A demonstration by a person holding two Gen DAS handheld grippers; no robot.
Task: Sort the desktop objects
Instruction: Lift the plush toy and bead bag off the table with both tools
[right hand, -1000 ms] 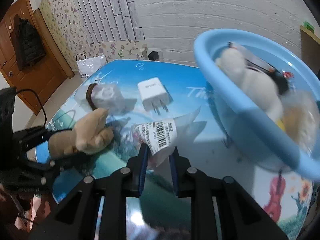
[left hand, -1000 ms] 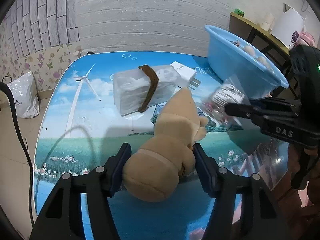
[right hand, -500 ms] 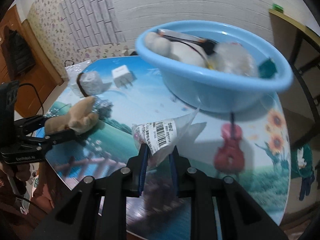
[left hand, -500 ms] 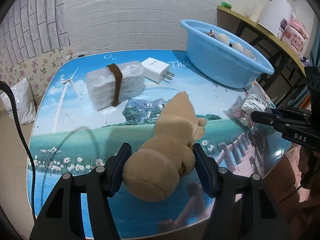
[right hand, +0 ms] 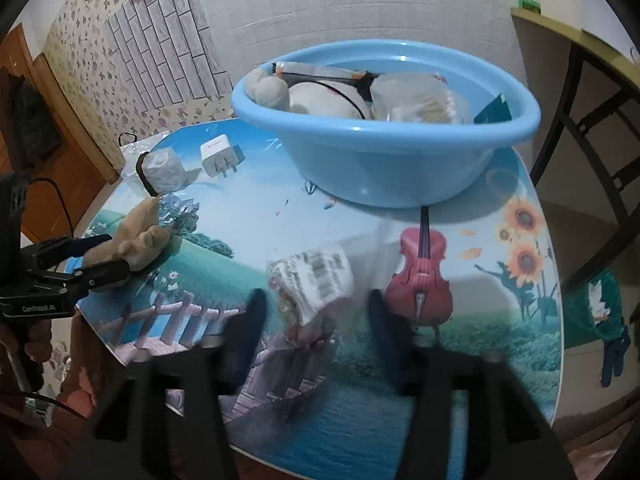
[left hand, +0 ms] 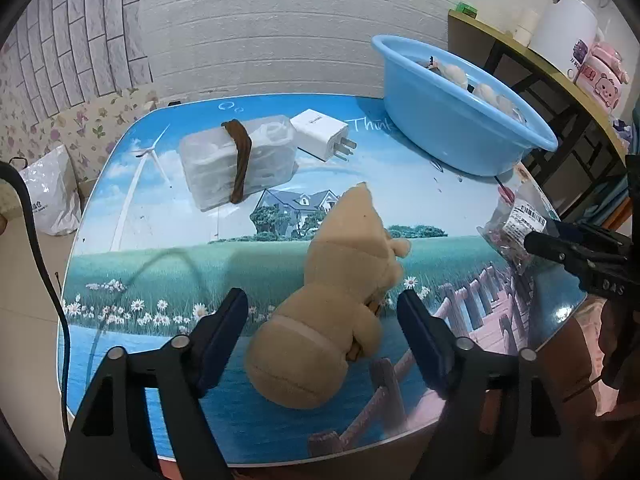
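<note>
A tan plush toy [left hand: 336,304] lies on the picture-printed table [left hand: 160,264] between the fingers of my open left gripper [left hand: 322,314]; neither finger touches it. It also shows in the right wrist view [right hand: 136,236]. A clear packet with a barcode label [right hand: 310,284] lies on the table between the blurred, spread fingers of my open right gripper [right hand: 314,312]. It also shows in the left wrist view [left hand: 516,228]. A blue basin [right hand: 384,160] holds several items.
A clear box bound with a brown band [left hand: 236,160] and a white plug adapter [left hand: 320,138] lie at the back of the table. A wooden shelf [left hand: 560,80] with a white kettle stands to the right. A white bag [left hand: 48,200] lies on the floor.
Both grippers have opened. The left one let go of the plush toy and the right one let go of the packet; both objects now lie on the table.
</note>
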